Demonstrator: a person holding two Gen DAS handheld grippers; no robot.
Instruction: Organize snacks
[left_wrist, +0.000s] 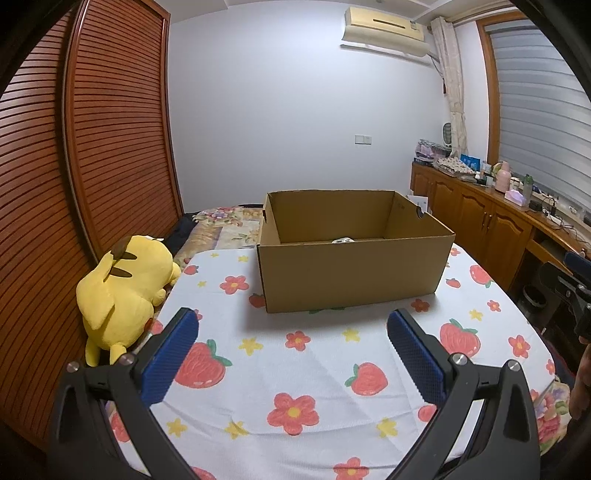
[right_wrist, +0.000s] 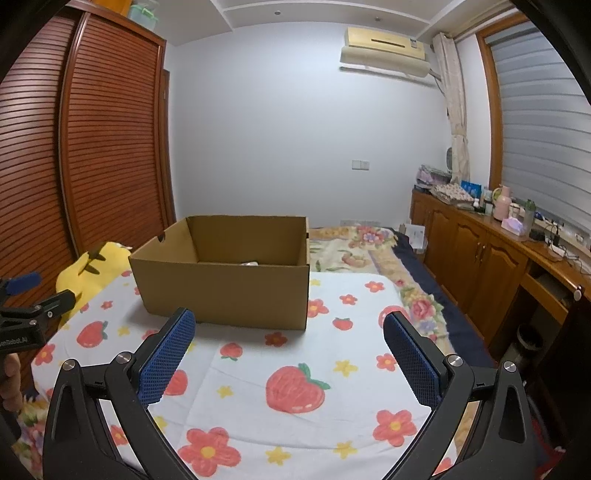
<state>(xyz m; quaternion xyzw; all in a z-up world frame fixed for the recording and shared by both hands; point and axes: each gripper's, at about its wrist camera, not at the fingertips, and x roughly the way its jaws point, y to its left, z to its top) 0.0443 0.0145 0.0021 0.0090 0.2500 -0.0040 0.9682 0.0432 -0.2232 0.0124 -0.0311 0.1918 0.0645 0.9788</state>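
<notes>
Yellow plush (left_wrist: 125, 291) whole in left view, cardboard box (right_wrist: 225, 291) half-hiding it right

The left tool (left_wrist: 291, 328) is a matte black plastic two-finger clamp with ribbed, forked arms. Each finger carries a long blue pad (left_wrist: 170, 354) with a fine knurled texture, and round silver screw heads (left_wrist: 457, 359) sit at the pivots. The right tool (right_wrist: 290, 328) is built the same: black arms, blue textured pads (right_wrist: 413, 360), silver screws (right_wrist: 122, 357). White lettering, only partly legible, marks the left tool's black body at the right wrist view's left edge.
</notes>
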